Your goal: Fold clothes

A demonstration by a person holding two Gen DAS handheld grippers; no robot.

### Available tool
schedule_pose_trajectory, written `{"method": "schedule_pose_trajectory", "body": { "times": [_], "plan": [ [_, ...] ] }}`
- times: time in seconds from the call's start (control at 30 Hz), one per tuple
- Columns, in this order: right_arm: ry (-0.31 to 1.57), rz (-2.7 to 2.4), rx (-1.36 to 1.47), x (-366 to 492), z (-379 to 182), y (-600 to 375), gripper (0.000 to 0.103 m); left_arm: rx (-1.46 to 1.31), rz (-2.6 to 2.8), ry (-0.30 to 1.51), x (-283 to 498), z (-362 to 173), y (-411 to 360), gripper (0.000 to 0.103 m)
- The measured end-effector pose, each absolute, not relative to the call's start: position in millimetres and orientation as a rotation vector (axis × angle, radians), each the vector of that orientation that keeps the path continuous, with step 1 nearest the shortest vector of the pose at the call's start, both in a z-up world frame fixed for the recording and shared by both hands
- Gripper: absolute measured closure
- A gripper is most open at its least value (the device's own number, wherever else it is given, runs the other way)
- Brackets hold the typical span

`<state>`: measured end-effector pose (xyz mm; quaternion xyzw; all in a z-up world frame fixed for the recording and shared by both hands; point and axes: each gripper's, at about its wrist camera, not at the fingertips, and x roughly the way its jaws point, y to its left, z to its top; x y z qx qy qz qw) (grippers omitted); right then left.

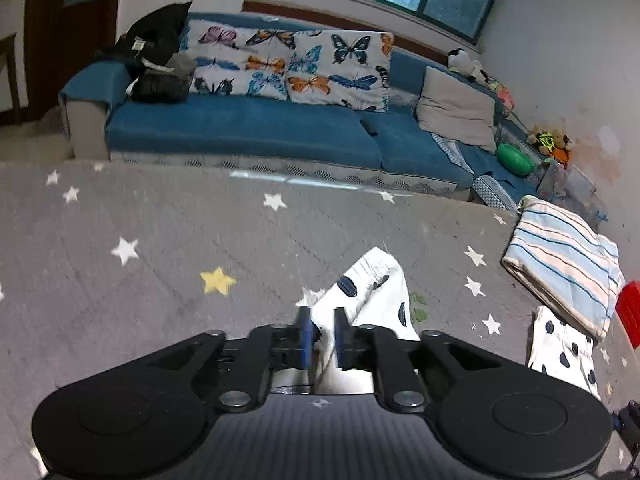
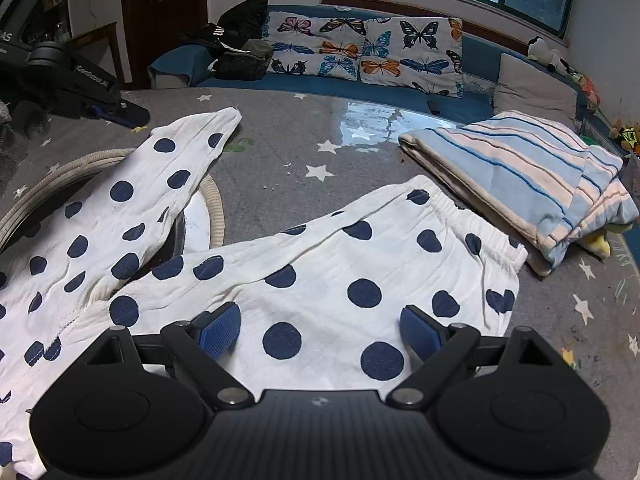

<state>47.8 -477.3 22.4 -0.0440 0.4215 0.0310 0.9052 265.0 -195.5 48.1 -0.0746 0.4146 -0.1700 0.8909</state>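
Surface: a grey star-printed mat (image 2: 280, 148) is spread over the work area; a glossy patch near its far edge reflects the window.
Garment: white polka-dot trousers (image 2: 320, 264) are laid flat on the mat, waistband toward the right, one leg angled off to the far left.
Under the leg: a round rimmed object (image 2: 208, 200) is partly covered by the angled trouser leg; what it is cannot be told.
Left gripper (image 1: 320, 334): the jaws are drawn close together, and a fold of the white dotted cloth is pinched between the blue pads (image 1: 305, 332). The cloth is seen running forward from the pads over the mat.
Right gripper (image 2: 320, 330): the jaws are spread wide, with nothing between them; it is held just above the seat of the trousers. Contact with the cloth cannot be told.
Beside the garment: a folded striped blanket (image 2: 520, 176) is placed at the right, just past the waistband.
Background: a blue sofa (image 1: 240, 128) with butterfly cushions (image 1: 288, 64) is seen behind the mat, below a window.
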Motion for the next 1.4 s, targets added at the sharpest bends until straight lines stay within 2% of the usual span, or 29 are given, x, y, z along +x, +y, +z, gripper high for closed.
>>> {"method": "schedule_pose_trajectory", "body": {
  "times": [0.1,0.3,0.33,0.5,0.7,0.87,1.03,1.13,1.2,1.23,1.4],
  "plan": [
    [0.871,0.066,-0.090,48,22,-477,0.014,-0.198,-0.341,0.893,269,43,-194,0.075],
    [0.869,0.071,-0.087,47,22,-478,0.013,-0.219,-0.322,0.901,272,33,-196,0.078],
    [0.869,0.071,-0.085,48,22,-478,0.013,-0.222,-0.321,0.901,272,31,-196,0.080],
    [0.870,0.074,-0.082,48,21,-478,0.012,-0.185,-0.316,0.846,268,35,-198,0.103],
    [0.868,0.074,-0.093,49,21,-478,0.010,-0.011,-0.246,0.657,256,70,-185,0.103],
    [0.866,0.069,-0.093,51,21,-477,0.009,-0.131,-0.259,0.756,268,67,-162,0.103],
    [0.868,0.068,-0.099,52,21,-475,0.009,-0.191,-0.330,0.830,272,49,-170,0.098],
    [0.869,0.070,-0.099,52,21,-475,0.009,-0.200,-0.347,0.854,273,42,-181,0.090],
    [0.870,0.071,-0.100,52,21,-475,0.009,-0.199,-0.346,0.867,274,37,-188,0.071],
    [0.870,0.071,-0.100,52,21,-475,0.009,-0.197,-0.341,0.873,275,34,-191,0.069],
    [0.869,0.073,-0.095,52,21,-476,0.009,-0.203,-0.312,0.882,277,23,-196,0.071]
  ]
}}
